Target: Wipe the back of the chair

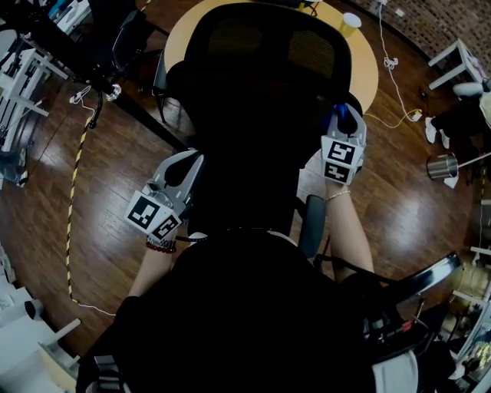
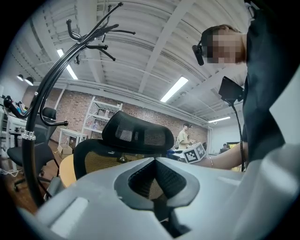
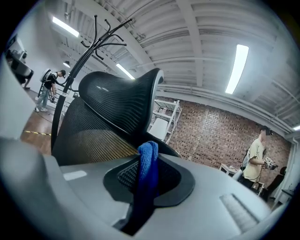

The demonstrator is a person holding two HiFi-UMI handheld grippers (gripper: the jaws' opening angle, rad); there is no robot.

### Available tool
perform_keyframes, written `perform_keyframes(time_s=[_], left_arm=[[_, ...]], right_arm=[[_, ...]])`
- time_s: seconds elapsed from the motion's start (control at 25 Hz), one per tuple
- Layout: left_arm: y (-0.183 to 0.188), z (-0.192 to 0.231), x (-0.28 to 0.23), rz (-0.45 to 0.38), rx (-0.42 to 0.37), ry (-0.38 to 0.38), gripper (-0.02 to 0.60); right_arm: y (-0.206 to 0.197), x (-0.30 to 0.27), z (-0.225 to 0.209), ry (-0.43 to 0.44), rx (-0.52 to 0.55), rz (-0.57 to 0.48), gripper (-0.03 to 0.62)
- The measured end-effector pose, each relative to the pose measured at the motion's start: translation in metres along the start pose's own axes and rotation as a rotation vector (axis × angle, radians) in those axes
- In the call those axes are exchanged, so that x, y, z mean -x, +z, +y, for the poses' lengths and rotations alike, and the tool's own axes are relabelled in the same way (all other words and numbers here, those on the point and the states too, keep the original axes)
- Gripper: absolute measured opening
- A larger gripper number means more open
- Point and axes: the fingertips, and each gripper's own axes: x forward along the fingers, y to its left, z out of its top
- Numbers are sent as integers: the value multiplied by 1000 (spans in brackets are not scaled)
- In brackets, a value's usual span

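Observation:
Seen from above in the head view, the black mesh chair [image 1: 261, 100] fills the middle, headrest at the top. My right gripper [image 1: 343, 117] is at the right edge of its back, shut on a blue cloth [image 1: 337, 116]. In the right gripper view the blue cloth [image 3: 147, 165] hangs pinched between the jaws, with the chair back [image 3: 101, 119] just ahead of it. My left gripper [image 1: 182, 163] is beside the left edge of the back, lower down. In its own view the left gripper [image 2: 154, 164] is shut with nothing in it, facing the chair [image 2: 136, 136].
A round wooden table [image 1: 367, 65] with a yellow cup [image 1: 350, 24] stands beyond the chair. Cables trail over the wooden floor [image 1: 100, 192], and a metal bin [image 1: 443, 166] sits at the right. A coat rack [image 2: 47, 89] rises at the left. People stand in the background [image 3: 257, 157].

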Motion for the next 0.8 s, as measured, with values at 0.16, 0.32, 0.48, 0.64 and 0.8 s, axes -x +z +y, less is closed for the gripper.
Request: perform_keyframes(time_s=[0.16, 0.32, 0.48, 0.64, 0.8], left_arm=[[-1, -1, 3, 5, 3, -3, 6], [4, 5, 7, -25, 30, -6, 6], [5, 13, 18, -41, 39, 2, 6], [4, 26, 30, -42, 52, 25, 6], [4, 36, 36, -45, 58, 34, 6]], right_arm=[[3, -1, 6, 9, 14, -5, 41], [10, -9, 17, -11, 22, 3, 41], [12, -12, 25, -36, 4, 8, 41], [15, -14, 30, -56, -9, 8, 40], [18, -20, 43, -41, 3, 3, 37]])
